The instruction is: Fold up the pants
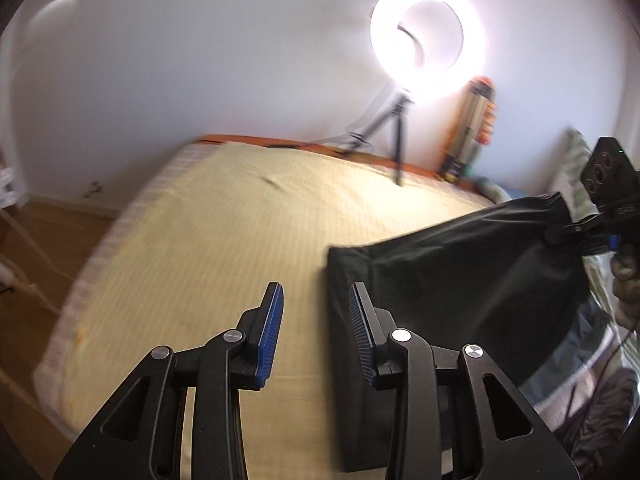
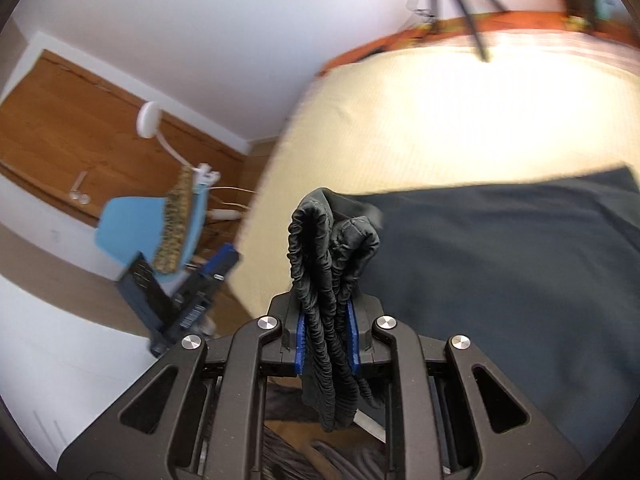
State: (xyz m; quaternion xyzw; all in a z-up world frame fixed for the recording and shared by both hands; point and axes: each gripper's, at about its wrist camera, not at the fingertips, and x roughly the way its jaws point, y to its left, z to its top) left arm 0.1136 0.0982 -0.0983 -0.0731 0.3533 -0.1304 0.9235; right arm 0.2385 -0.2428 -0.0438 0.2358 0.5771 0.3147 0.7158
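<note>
Black pants [image 1: 460,280] lie partly on the yellow bed sheet [image 1: 224,240], and their right end is raised off it. In the right wrist view my right gripper [image 2: 326,320] is shut on the bunched elastic waistband [image 2: 320,248], which sticks up between the blue pads. The rest of the pants [image 2: 500,260] spreads out to the right. From the left wrist view the right gripper [image 1: 576,230] shows at the far right, pinching the cloth. My left gripper [image 1: 316,296] hovers open over the sheet at the pants' left edge with nothing between its fingers. It also appears, blurred, as the left gripper [image 2: 192,292] in the right wrist view.
A lit ring light [image 1: 426,40] on a tripod [image 1: 396,140] stands at the bed's far edge by the white wall. Striped bedding [image 1: 572,168] lies at the right. Wooden floor [image 1: 36,240] runs along the bed's left side, with a blue chair [image 2: 132,220] there.
</note>
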